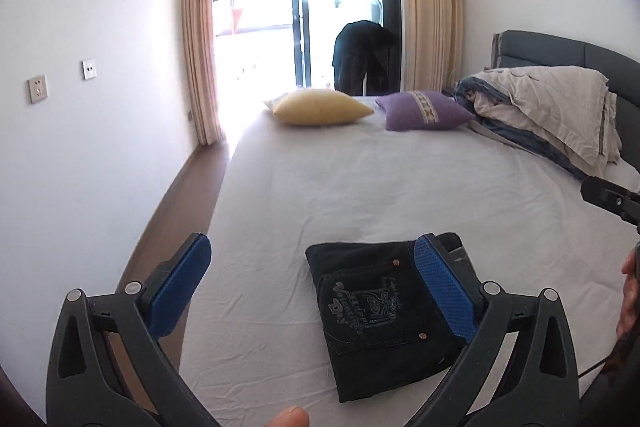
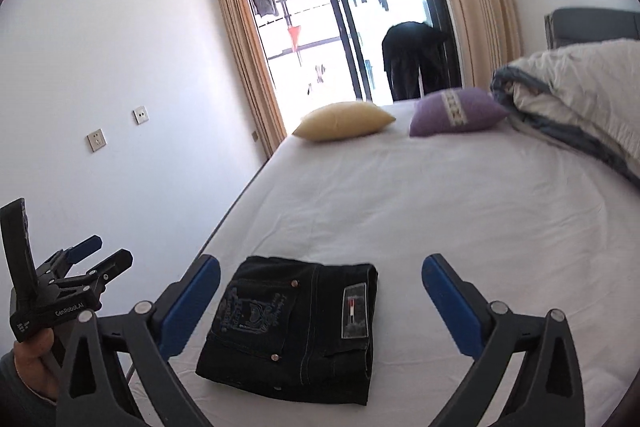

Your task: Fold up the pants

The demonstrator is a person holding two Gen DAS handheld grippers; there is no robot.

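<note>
The dark jeans (image 1: 380, 323) lie folded into a compact rectangle on the white bed sheet (image 1: 400, 187), back pocket with pale embroidery facing up. They also show in the right wrist view (image 2: 296, 327), with a grey label near the waistband. My left gripper (image 1: 312, 267) is open and empty, raised above the bed, with its right finger over the jeans' right edge. My right gripper (image 2: 320, 279) is open and empty, raised above the jeans. The left gripper also shows at the left of the right wrist view (image 2: 96, 259), held off the bed's side.
A yellow pillow (image 1: 320, 111) and a purple pillow (image 1: 424, 111) lie at the far end of the bed. A bundled quilt (image 1: 552, 119) sits by the grey headboard (image 1: 560, 55) at right. The bed's left edge drops to a wooden floor strip (image 1: 180, 211) beside the white wall.
</note>
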